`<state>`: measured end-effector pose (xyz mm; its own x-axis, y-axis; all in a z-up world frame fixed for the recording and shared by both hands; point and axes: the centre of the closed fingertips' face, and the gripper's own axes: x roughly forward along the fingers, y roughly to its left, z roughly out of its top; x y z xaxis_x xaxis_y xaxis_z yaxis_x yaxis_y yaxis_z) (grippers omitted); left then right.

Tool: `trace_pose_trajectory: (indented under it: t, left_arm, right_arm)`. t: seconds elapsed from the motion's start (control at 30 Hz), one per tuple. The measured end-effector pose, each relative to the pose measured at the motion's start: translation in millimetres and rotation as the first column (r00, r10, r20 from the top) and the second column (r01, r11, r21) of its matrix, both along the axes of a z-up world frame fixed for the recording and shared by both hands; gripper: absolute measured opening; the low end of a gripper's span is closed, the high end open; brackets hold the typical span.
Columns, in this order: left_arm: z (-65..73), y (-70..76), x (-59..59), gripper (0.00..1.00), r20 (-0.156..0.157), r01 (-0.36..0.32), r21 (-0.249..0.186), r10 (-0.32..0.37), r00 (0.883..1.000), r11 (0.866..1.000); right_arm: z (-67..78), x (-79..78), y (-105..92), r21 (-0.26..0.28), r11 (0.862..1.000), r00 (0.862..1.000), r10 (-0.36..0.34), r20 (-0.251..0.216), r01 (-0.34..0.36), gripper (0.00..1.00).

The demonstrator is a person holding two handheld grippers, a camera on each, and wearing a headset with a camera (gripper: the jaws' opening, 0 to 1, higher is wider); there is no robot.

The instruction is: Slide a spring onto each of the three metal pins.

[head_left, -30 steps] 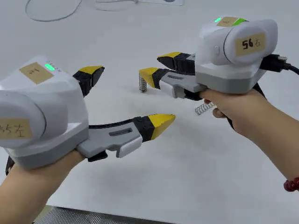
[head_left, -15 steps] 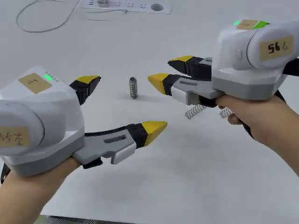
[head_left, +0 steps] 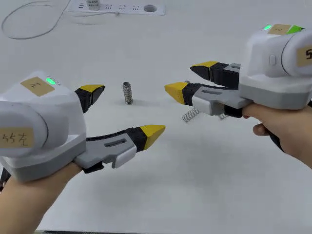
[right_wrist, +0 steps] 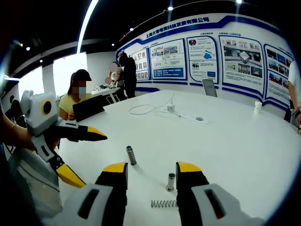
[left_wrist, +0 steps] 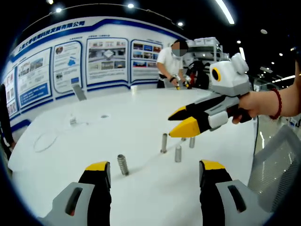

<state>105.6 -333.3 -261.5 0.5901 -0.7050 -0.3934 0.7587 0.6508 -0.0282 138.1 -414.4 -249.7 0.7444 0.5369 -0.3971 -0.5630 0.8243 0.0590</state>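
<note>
A spring (head_left: 127, 92) stands upright on the white table (head_left: 161, 185); I cannot tell whether a pin is inside it. It also shows in the left gripper view (left_wrist: 122, 165) and the right gripper view (right_wrist: 131, 155). Three bare metal pins (left_wrist: 178, 153) stand to its right; one pin (right_wrist: 171, 181) is just ahead of my right jaws. A loose spring (head_left: 190, 114) (right_wrist: 163, 204) lies flat under my right gripper (head_left: 187, 78), which is open and empty. My left gripper (head_left: 122, 112) is open too, hovering just near of the upright spring.
A power strip (head_left: 117, 7) and a looped cable (head_left: 29, 22) lie at the table's far side. A second loose spring (head_left: 222, 116) peeks out beneath the right gripper. People sit and stand in the background (right_wrist: 82, 94). The table's near edge runs close to my arms.
My right gripper has drawn back to the right, away from the upright spring, uncovering the loose spring beneath it. The left gripper has held its place, still open.
</note>
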Motion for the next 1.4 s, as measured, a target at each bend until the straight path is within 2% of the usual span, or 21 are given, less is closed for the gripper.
trace_pose_trajectory:
  t: [0.17, 0.37, 0.6, 0.97, 1.1, 1.4]
  left_arm:
    - [-8.7, -9.0, -1.8, 0.75, -0.017, 0.031, 0.028, -0.031, 0.999, 0.999]
    - [-15.8, -17.9, -1.1, 0.70, -0.031, 0.057, 0.039, -0.055, 0.998, 0.998]
    - [-26.9, -25.1, -1.5, 0.63, -0.058, 0.076, 0.048, -0.073, 0.996, 0.996]
    - [-33.3, -42.4, 1.7, 0.52, -0.094, 0.083, 0.019, -0.081, 0.992, 0.996]
    - [-39.3, -49.8, 1.5, 0.48, -0.102, 0.096, 0.041, -0.092, 0.991, 0.994]
    - [-48.1, -66.9, 4.4, 0.41, -0.131, 0.121, 0.031, -0.116, 0.985, 0.992]
  right_arm:
    - [0.3, -6.6, -15.1, 0.017, 1.000, 1.000, -0.023, -0.013, 0.024, 0.44]
    - [-4.2, -14.3, -31.6, 0.028, 0.998, 0.998, -0.058, -0.021, 0.059, 0.44]
    - [-10.4, -24.8, -45.2, 0.012, 0.997, 0.997, -0.072, -0.019, 0.072, 0.44]
    - [-15.2, -39.0, -66.4, 0.019, 0.993, 0.993, -0.120, -0.018, 0.120, 0.47]
    - [-17.9, -43.5, -75.1, 0.014, 0.990, 0.989, -0.143, -0.024, 0.144, 0.48]
    - [-19.9, -48.2, -82.5, 0.016, 0.986, 0.986, -0.166, -0.024, 0.167, 0.48]
